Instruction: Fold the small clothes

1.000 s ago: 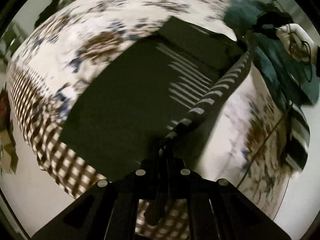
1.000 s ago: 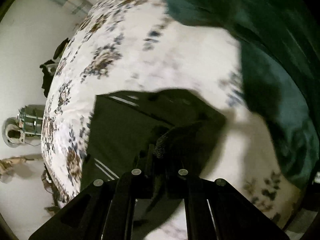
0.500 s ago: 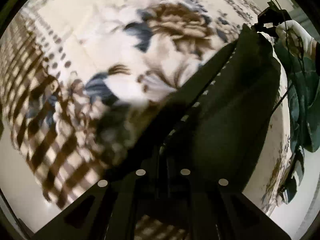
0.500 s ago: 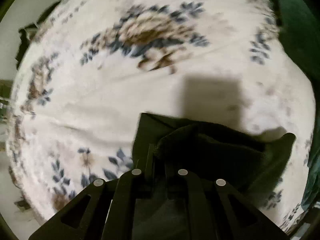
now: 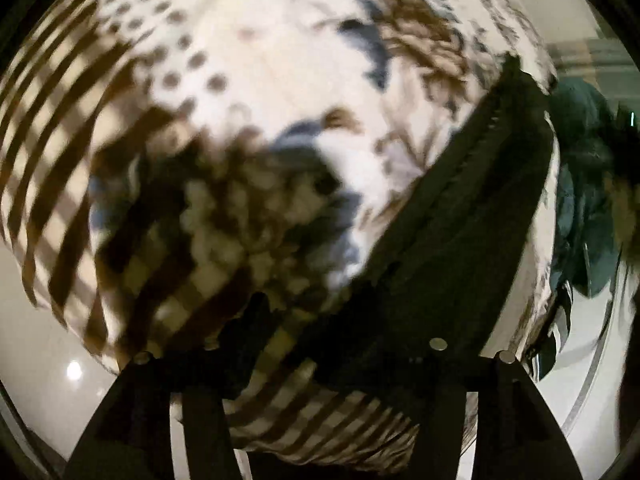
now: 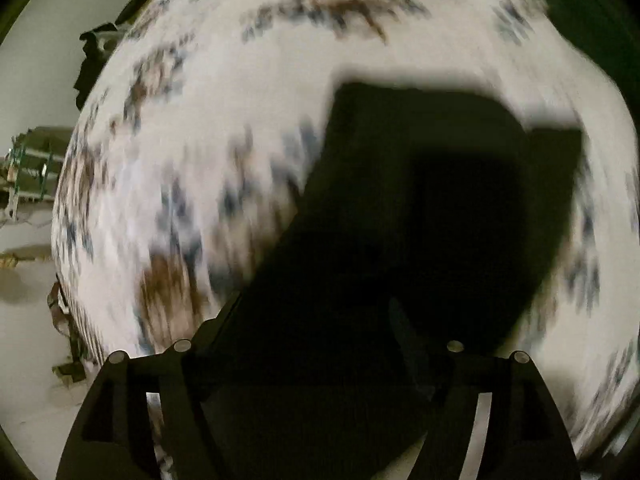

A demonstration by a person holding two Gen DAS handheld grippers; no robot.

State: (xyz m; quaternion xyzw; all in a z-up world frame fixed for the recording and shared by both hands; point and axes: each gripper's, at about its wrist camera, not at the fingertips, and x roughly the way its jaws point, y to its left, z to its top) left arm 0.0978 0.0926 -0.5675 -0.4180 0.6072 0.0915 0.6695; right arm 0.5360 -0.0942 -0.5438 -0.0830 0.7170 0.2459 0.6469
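A dark folded garment (image 5: 460, 232) lies on the floral bedspread (image 5: 280, 40); in the left wrist view it runs from the lower middle up to the right. My left gripper (image 5: 324, 344) is open, its jaws wide apart just above the garment's near end. In the right wrist view the same dark garment (image 6: 400, 200) fills the middle, lying flat on the bedspread (image 6: 200, 120). My right gripper (image 6: 320, 352) is open too, jaws wide apart over the garment's near edge. Both views are blurred by motion.
A teal garment (image 5: 588, 200) lies at the bed's right edge. A brown checked border (image 5: 60, 140) runs along the bed's left side. A dark green cloth (image 6: 592, 12) sits top right. Pale floor (image 6: 28, 300) and clutter lie beyond the bed.
Both grippers have opened and let go of the dark garment, which now lies folded on the bed. Both grippers have drawn back slightly from it.
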